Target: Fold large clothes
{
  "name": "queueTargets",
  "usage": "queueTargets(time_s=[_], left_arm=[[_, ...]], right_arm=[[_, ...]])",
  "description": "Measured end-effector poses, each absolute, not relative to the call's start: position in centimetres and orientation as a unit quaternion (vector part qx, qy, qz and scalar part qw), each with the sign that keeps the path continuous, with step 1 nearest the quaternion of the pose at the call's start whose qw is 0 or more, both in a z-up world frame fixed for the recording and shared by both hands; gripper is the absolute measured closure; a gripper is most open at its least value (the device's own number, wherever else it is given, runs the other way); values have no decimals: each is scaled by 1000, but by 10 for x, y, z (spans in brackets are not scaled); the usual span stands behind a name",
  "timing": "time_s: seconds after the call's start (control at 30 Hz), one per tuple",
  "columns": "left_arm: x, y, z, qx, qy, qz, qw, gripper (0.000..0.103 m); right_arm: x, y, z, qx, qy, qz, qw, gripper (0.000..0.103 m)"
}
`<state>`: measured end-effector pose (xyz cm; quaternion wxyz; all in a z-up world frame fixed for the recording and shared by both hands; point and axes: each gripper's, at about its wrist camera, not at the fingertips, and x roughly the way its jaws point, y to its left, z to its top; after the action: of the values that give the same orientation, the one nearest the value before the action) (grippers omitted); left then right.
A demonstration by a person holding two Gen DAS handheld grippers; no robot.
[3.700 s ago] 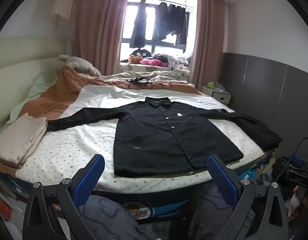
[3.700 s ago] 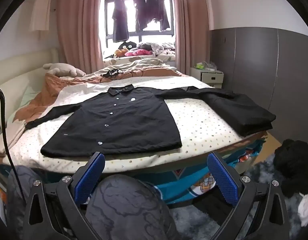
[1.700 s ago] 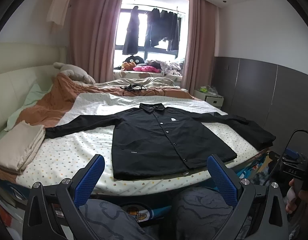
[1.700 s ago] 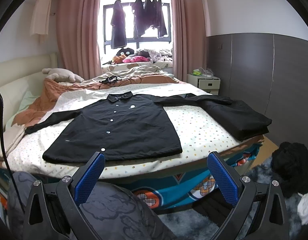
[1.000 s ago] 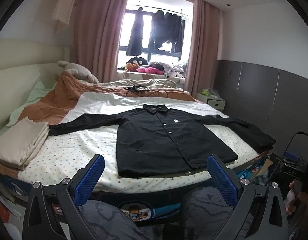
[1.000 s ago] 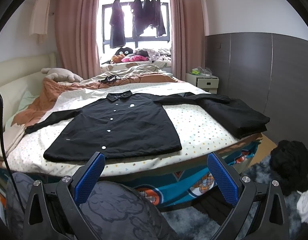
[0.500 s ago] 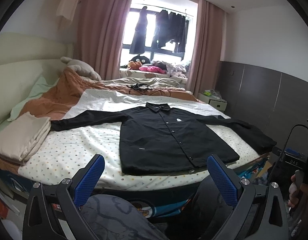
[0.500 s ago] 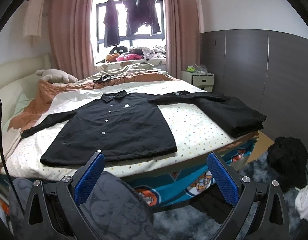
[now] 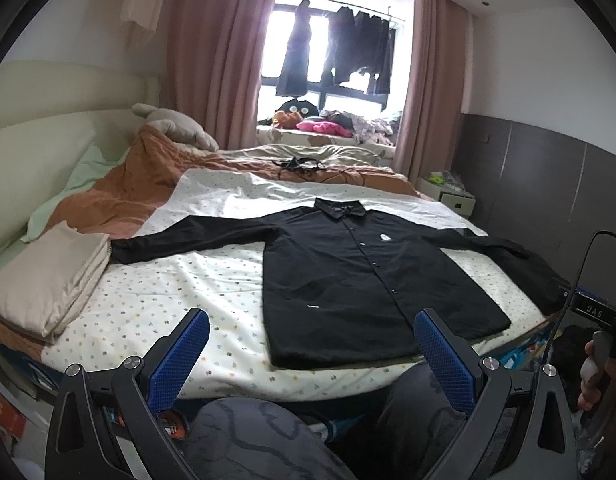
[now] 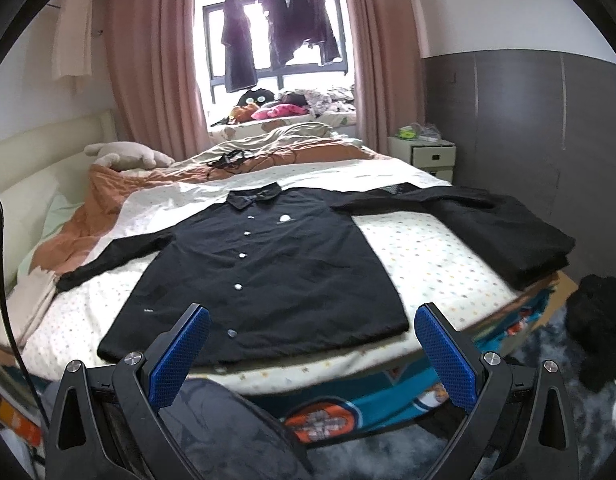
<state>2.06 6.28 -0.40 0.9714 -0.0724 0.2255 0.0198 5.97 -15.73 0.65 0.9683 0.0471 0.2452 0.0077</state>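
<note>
shirt (image 9: 360,276) lies flat on the bed (image 9: 187,292), hem toward both wide-open, empty grippers (image 9: 312,354) (image 10: 312,350); right one is nearer.

A black shirt (image 9: 360,276) lies flat on the bed (image 9: 179,292), sleeves spread — the left tool (image 9: 312,350) hovers wide open, well short of it.
</note>
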Motion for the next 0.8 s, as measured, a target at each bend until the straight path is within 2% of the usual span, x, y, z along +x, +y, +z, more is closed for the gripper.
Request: queueTargets(time_s=[0.8], left_arm=[[158, 166, -27, -98, 298, 109, 943, 1]], right_arm=[[229, -65, 10, 48, 274, 99, 955, 0]])
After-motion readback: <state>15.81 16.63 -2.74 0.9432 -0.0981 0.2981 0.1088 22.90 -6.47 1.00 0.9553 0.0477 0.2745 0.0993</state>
